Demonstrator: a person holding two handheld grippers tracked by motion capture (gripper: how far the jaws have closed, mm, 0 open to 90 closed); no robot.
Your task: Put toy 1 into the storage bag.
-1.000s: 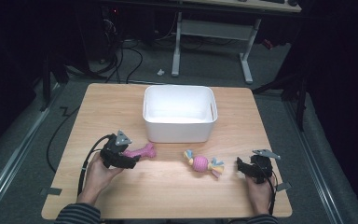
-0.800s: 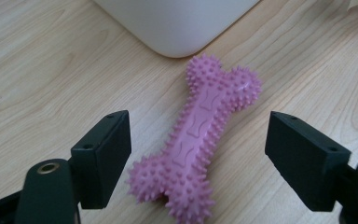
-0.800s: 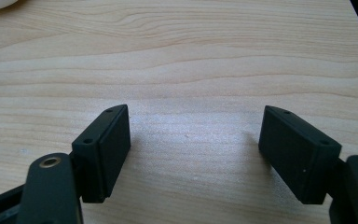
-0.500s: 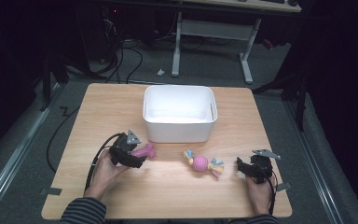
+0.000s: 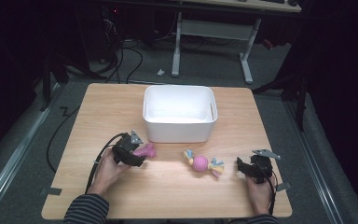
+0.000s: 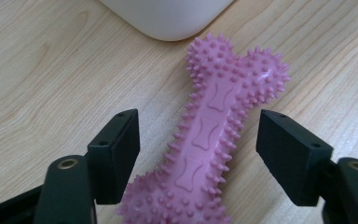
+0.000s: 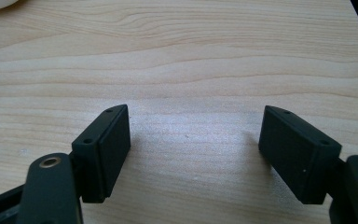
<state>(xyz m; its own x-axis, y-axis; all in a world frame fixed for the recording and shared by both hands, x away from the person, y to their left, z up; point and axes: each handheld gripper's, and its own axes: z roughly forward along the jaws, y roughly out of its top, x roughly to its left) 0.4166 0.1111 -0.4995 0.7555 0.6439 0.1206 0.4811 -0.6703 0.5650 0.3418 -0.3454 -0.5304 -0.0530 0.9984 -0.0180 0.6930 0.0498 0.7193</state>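
Left gripper, jaws apart, straddled the pink spiked bone; right gripper gaped over bare table.

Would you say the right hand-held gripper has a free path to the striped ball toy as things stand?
Probably yes: the right hand-held gripper sits open on the table, with bare wood between it and the striped ball toy.
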